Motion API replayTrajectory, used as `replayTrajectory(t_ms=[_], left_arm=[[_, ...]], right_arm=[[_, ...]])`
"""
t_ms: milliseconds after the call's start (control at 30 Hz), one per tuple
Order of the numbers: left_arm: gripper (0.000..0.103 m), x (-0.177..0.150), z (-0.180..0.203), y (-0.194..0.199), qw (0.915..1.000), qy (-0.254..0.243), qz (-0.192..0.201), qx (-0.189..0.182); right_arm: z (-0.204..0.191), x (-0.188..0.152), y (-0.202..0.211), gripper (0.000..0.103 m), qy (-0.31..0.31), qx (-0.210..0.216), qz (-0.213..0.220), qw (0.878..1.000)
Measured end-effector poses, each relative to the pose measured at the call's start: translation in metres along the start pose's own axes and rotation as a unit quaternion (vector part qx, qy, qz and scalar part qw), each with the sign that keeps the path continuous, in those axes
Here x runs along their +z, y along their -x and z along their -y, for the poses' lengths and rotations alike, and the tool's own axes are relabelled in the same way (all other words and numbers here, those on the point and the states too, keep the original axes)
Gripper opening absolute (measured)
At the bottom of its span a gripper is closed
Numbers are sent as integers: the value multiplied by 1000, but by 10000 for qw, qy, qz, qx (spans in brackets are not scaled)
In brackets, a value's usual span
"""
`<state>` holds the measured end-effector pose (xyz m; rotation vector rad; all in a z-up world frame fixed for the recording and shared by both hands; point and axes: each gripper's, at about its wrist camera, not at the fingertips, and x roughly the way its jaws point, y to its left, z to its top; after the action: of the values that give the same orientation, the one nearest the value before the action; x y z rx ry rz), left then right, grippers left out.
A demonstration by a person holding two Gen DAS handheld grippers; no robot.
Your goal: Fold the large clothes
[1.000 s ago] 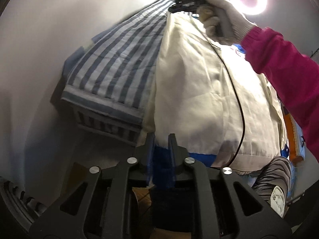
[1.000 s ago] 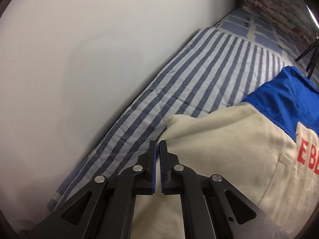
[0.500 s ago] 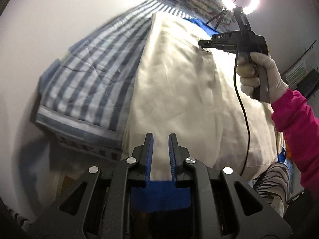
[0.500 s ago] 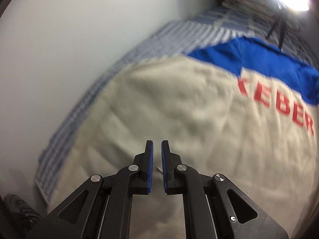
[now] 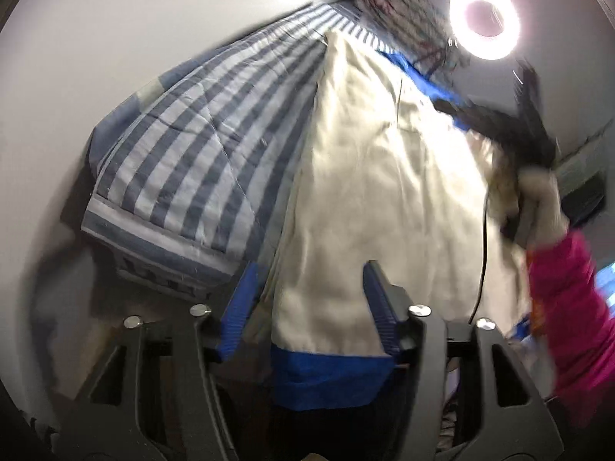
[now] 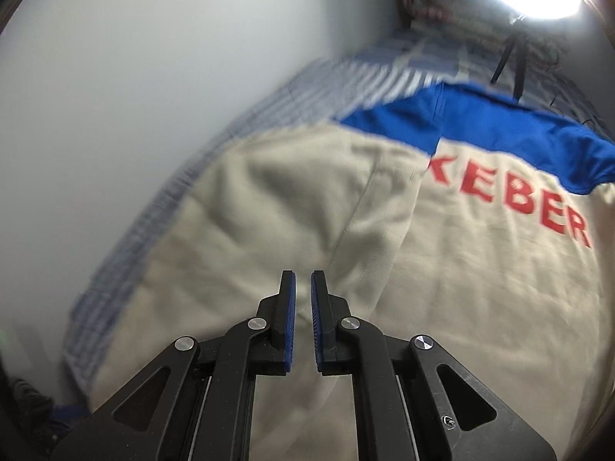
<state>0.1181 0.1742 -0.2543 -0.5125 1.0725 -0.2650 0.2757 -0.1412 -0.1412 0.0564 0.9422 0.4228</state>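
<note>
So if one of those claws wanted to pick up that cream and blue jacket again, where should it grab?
Probably the blue hem hanging off the bed's near end: the jacket lies flat elsewhere, giving no lip. The open left gripper, its jaws just opened, already straddles that edge, so it could close there, coming in from the foot of the bed.

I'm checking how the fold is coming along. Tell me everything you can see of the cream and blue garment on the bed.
The garment is a large cream top of soft, wrinkled cloth with a blue upper band and red letters reading KEBER. It lies spread on the striped bedcover, one side folded over along a lengthwise crease. Its blue hem hangs off the near edge between the left gripper fingers, which have just opened and no longer pinch it. The right gripper hovers shut above it.
</note>
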Motion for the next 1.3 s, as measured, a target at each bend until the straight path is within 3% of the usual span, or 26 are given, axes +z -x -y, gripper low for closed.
replayTrajectory(t_ms=[67,167,333,433,500,567,700,833,900,933,1067,1267,1300], left_arm=[[59,12,-7,-2,9999,120,-1,-10],[59,24,-11,-11,9998,174,-96,-47],[59,22,-9,-29,9993,75,-368,32],[59,19,-10,-32,9994,106,-338,40],[52,20,-11,-33,9993,152,-331,24],[25,19,-12,-35,9990,136,-422,21],[24,13,-1,-37,9986,-130,-508,75],[24,14,-5,-43,9987,29,-508,-15],[19,15,-2,-43,9986,-72,-526,44],[6,15,0,-43,9985,-117,-531,68],[3,14,13,-35,9990,-276,-346,97],[2,10,51,-14,9962,-855,-2,162],[2,9,59,-11,9951,-977,57,170]], right_arm=[[0,-8,21,8,-15,219,151,9996],[-9,-29,47,26,-113,538,97,9984],[-26,-69,53,27,-164,812,-337,9960],[-35,-82,46,27,-179,1027,-516,9932],[-41,-91,36,27,-165,1045,-680,9921],[-46,-98,24,27,-201,1020,-845,9910],[-47,-110,-1,27,-291,892,-1160,9888],[-44,-118,-17,27,-363,807,-1309,9874],[-45,-118,-16,27,-375,822,-1312,9872],[-45,-117,-16,27,-369,843,-1329,9869],[-48,-108,-9,27,-357,869,-1299,9871],[-67,-61,1,28,-334,1255,-1157,9848],[-73,-52,-2,33,-301,1291,-1208,9838]])
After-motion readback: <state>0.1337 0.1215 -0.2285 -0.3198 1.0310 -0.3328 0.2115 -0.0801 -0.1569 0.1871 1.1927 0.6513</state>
